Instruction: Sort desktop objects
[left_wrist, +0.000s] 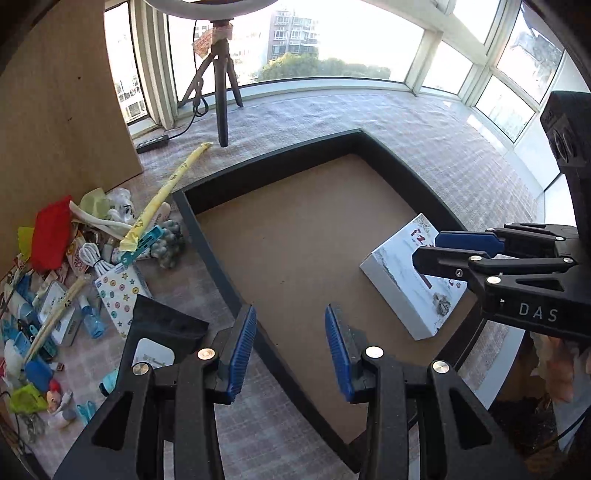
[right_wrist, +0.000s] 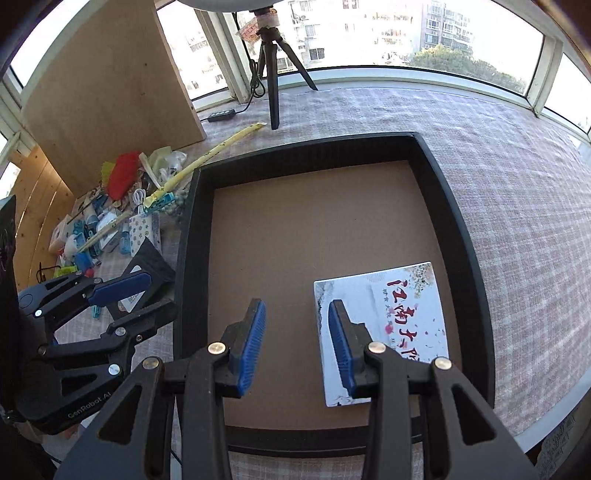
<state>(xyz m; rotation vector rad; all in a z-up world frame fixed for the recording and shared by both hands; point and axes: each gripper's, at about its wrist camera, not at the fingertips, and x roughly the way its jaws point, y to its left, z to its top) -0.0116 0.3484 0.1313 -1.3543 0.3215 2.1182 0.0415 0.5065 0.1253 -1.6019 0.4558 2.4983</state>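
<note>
The right gripper (right_wrist: 295, 343) hangs over the near part of the tray (right_wrist: 458, 221) with its blue pads (right_wrist: 255, 339) spread apart and nothing between them; its right-hand finger sits just above the left edge of a white box (right_wrist: 399, 306) with red lettering. That box lies flat on the tray's brown floor, in the near right corner. The left gripper (left_wrist: 290, 347) is likewise open and empty — it hovers over the tray's left wall, near the front edge of the table.

Beyond that wall, toward the table's left edge, lies a heap of small things (left_wrist: 66, 280): a black pouch (left_wrist: 162, 328) nearest the tray, a star-patterned packet (left_wrist: 120, 295), a long yellow wrapper (left_wrist: 166, 188) and a red piece (left_wrist: 51, 236). At the far edge — by the window — stands a tripod (right_wrist: 273, 70), with a wooden board (right_wrist: 110, 85) upright to its left.
</note>
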